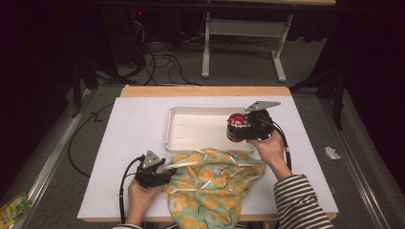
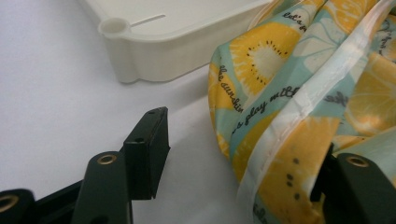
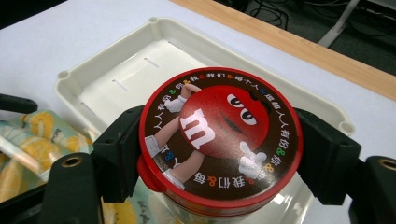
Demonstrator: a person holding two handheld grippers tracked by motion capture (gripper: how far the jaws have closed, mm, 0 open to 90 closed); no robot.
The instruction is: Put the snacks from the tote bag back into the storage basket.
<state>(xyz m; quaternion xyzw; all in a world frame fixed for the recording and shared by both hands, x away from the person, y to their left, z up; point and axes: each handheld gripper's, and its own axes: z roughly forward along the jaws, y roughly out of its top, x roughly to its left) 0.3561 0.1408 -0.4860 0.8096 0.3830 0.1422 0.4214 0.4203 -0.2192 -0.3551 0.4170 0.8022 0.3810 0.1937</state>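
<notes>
Right gripper (image 1: 235, 128) clamps a red-lidded candy jar (image 3: 219, 140) over the cream tray (image 1: 191, 112). Left gripper (image 1: 165, 177) stands wide, one jaw against the citrus-print cloth (image 1: 210, 183) on the white-topped desk (image 1: 133, 129); cables (image 1: 162, 59) cross the grey floor beyond.

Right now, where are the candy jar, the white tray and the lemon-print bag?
candy jar (image 3: 219, 135): right gripper view, middle of its red lid.
white tray (image 1: 191, 129): high view, bare floor.
lemon-print bag (image 1: 210, 183): high view, middle of the fabric.

Grey carpet floor (image 1: 239, 67), tangled black cables (image 1: 162, 59), white desk frame (image 1: 239, 28), dim room
</notes>
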